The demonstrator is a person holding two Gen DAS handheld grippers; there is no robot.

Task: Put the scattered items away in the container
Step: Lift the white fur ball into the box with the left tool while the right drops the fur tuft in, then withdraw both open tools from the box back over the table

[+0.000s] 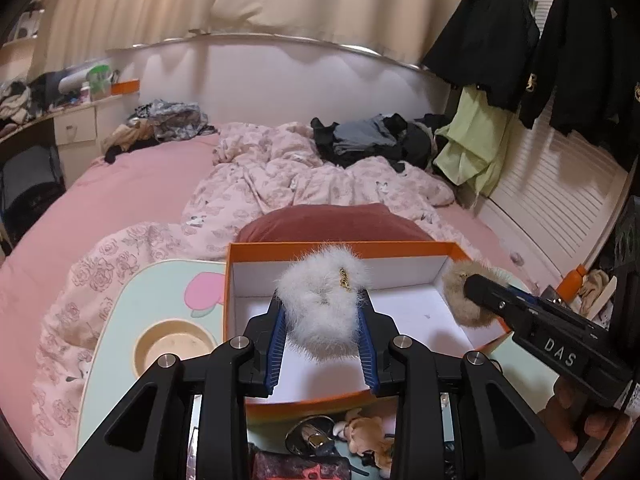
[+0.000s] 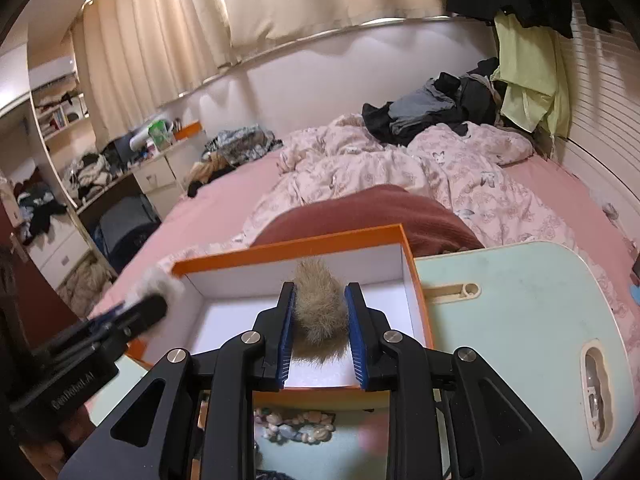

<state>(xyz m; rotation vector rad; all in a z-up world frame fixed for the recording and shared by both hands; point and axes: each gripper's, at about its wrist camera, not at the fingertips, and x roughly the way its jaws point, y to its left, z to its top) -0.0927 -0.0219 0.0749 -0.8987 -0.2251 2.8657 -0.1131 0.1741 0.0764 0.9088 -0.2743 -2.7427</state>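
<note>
Left gripper (image 1: 322,316) of mine pinches white fur scrunchie (image 1: 320,300) over the orange box (image 1: 344,246); right gripper (image 2: 320,320) pinches tan fur scrunchie (image 2: 319,312) over it too; both seem light, squashy; grip mid-fluff.

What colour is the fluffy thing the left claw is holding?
White, with a small gold charm. The fluffy scrunchie in the left claw shows best in the left wrist view.

Partly hidden behind gripper frame: small trinkets (image 1: 320,436) and bead string (image 2: 296,430) on worktop (image 2: 520,320), identity unclear. Blurred in right wrist view: white fur piece (image 2: 160,280). Cut off at edge: hanging jackets (image 1: 560,40).
</note>
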